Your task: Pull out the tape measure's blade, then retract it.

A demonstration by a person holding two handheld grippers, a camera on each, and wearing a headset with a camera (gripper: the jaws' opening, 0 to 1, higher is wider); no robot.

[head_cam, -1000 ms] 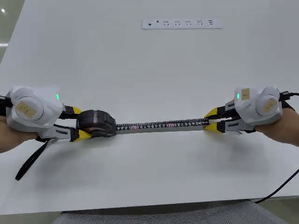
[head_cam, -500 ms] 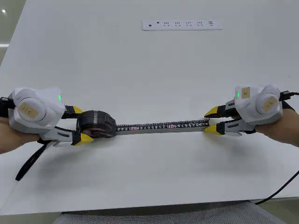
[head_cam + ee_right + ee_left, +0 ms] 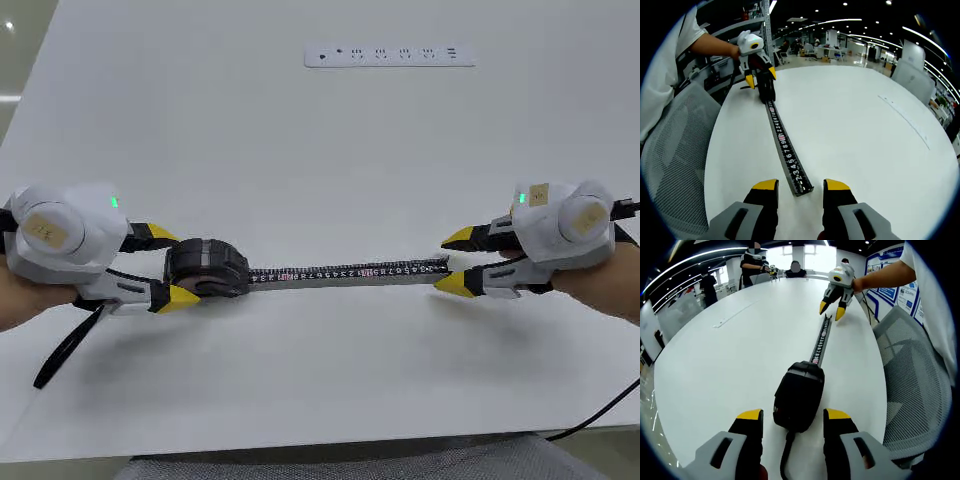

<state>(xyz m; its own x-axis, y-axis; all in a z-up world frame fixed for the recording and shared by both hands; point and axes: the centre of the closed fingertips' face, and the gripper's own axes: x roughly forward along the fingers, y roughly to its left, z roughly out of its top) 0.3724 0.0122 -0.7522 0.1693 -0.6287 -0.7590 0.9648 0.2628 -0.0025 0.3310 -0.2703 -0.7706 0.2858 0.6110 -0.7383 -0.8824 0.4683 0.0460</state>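
A black tape measure case (image 3: 206,267) lies on the white table (image 3: 300,150), its blade (image 3: 345,271) drawn out to the right and lying flat. My left gripper (image 3: 171,266) is open, and its yellow-tipped jaws stand on either side of the case's rear without pressing it. In the left gripper view the case (image 3: 799,395) sits just ahead of the left gripper (image 3: 794,415). My right gripper (image 3: 453,261) is open at the blade's end, the jaws apart above and below it. The blade's end (image 3: 802,188) lies free between the right gripper (image 3: 801,186) jaws.
A white power strip (image 3: 389,53) lies at the far side of the table. A black strap (image 3: 65,345) trails from the left gripper, and a black cable (image 3: 600,405) hangs at the right. A mesh chair (image 3: 350,465) sits by the near edge. People (image 3: 752,262) stand at the table's far end.
Both grippers have let go: the left opened off the case, the right opened off the blade's end and drew back slightly. The blade stays extended.
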